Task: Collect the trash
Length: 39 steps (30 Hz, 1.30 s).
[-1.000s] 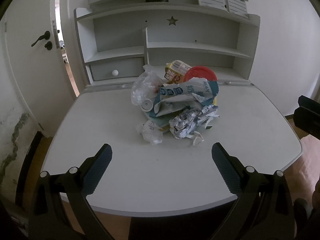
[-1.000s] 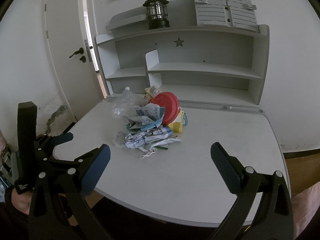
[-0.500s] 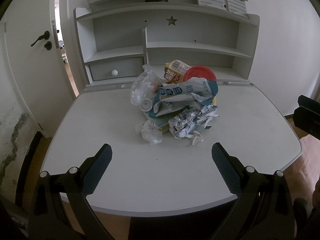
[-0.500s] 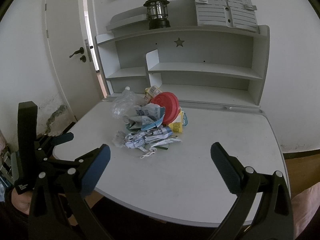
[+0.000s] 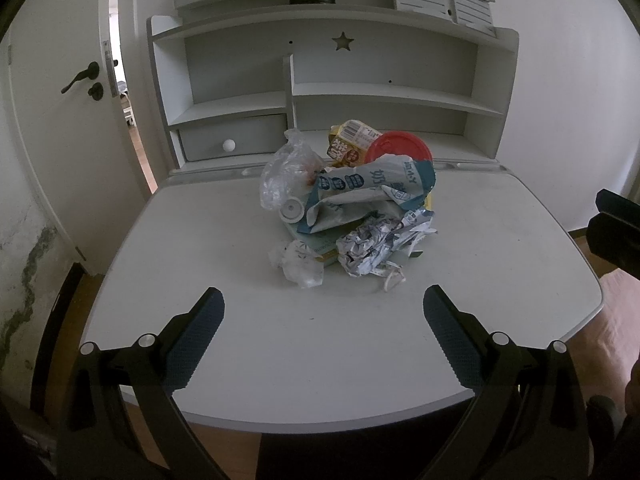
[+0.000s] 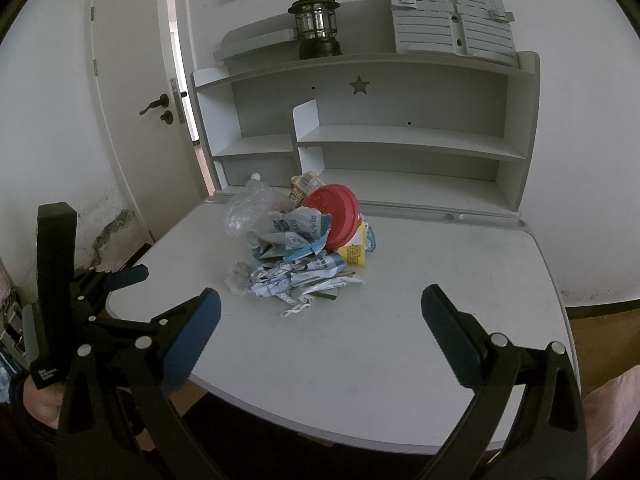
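Note:
A pile of trash (image 5: 352, 212) lies in the middle of the white desk (image 5: 240, 352): a clear plastic bag (image 5: 282, 172), a blue and white wrapper (image 5: 372, 188), a red lid (image 5: 400, 148), crumpled foil paper (image 5: 372, 252) and a small clear wad (image 5: 300, 266). The pile also shows in the right wrist view (image 6: 296, 244). My left gripper (image 5: 323, 316) is open and empty over the desk's front edge, short of the pile. My right gripper (image 6: 320, 316) is open and empty, also short of the pile.
A white shelf unit (image 5: 360, 92) stands at the back of the desk, with a lantern (image 6: 316, 28) on top. A door (image 5: 60, 92) is ajar at the left. The left gripper's body (image 6: 84, 292) shows at the left of the right wrist view.
Both grippers stay almost still; the left wrist view has shifted very slightly. Nothing was taken hold of.

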Each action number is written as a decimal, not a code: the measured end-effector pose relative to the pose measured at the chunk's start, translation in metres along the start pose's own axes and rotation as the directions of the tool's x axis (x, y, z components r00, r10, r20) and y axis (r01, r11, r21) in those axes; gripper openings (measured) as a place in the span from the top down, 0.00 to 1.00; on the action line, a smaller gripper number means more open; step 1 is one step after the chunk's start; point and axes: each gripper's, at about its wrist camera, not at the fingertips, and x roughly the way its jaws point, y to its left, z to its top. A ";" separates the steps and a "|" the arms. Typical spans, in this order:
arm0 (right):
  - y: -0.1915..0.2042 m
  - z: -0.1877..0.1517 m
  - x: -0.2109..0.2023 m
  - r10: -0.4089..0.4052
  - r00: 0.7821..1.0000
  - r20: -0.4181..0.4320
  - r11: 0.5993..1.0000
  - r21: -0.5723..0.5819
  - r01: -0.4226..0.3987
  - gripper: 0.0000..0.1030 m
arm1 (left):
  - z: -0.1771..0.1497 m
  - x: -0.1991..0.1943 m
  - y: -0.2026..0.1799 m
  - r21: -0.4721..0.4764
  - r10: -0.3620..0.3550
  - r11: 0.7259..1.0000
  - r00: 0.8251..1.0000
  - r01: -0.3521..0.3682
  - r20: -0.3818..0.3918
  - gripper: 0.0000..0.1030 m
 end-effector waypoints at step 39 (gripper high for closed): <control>-0.003 0.047 0.154 0.227 0.950 -0.213 0.974 0.076 -0.215 0.22 | 0.117 0.116 0.092 -0.097 -0.128 0.987 0.991 0.124 -0.035 0.99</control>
